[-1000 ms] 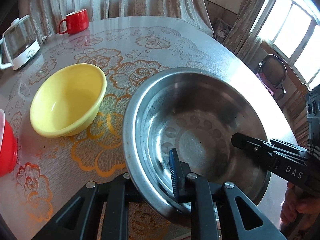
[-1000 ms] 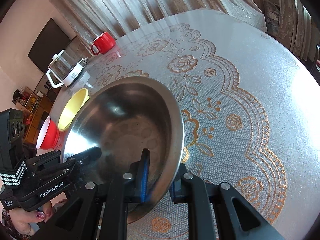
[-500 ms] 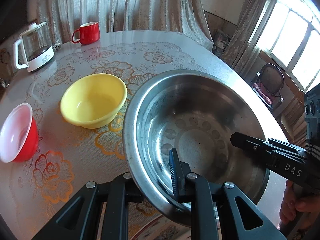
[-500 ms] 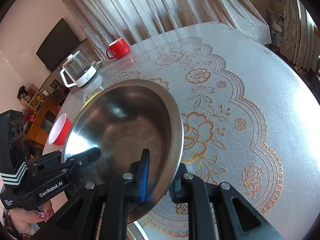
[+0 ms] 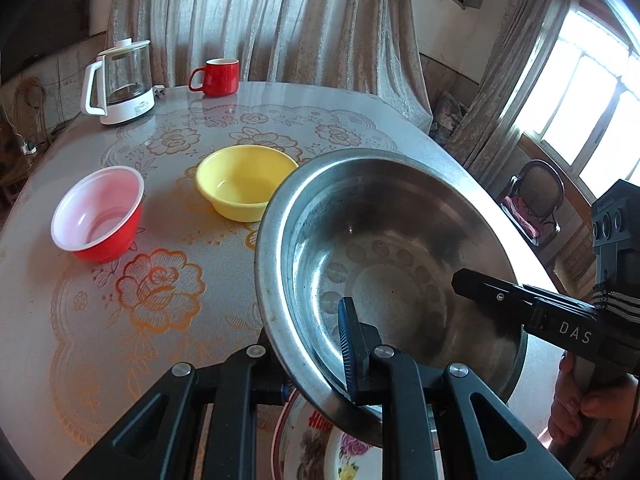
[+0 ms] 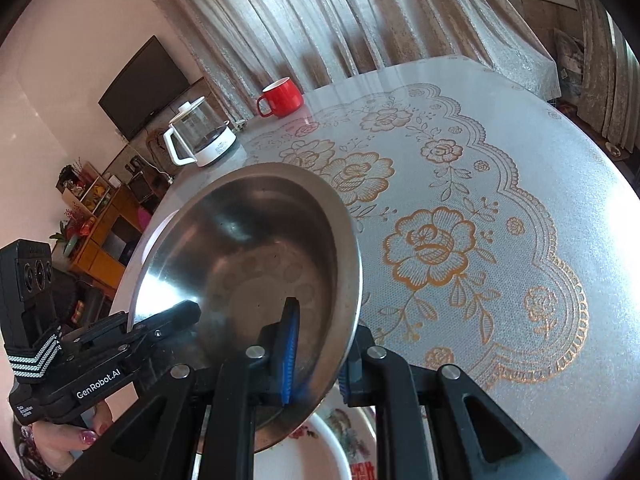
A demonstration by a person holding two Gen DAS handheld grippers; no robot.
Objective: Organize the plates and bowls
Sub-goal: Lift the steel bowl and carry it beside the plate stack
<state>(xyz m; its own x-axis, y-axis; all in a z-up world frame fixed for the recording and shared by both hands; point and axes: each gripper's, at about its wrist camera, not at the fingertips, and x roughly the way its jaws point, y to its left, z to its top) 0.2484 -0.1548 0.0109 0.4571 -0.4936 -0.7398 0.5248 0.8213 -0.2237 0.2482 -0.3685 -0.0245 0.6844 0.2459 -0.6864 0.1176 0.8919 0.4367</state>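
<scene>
Steel, stiff and slippery, the big bowl (image 5: 384,264) looks light, so the left gripper (image 5: 320,364) and right gripper (image 6: 316,364) each pinch its thin rim.

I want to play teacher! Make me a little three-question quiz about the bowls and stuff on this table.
1. True or false: the steel bowl is held by both tongs, the left tongs and the right tongs, each pinching its rim.
2. Which bowl sits nearest the glass kettle? A) red bowl B) yellow bowl C) cannot tell
3. Fill in: under the steel bowl peeks a flowered ____.

Key:
1. True. Each pair grips the rim on its own side.
2. C. Both lie about equally far from it in the left wrist view.
3. Plate. Whether the steel bowl touches it cannot be seen.
</scene>
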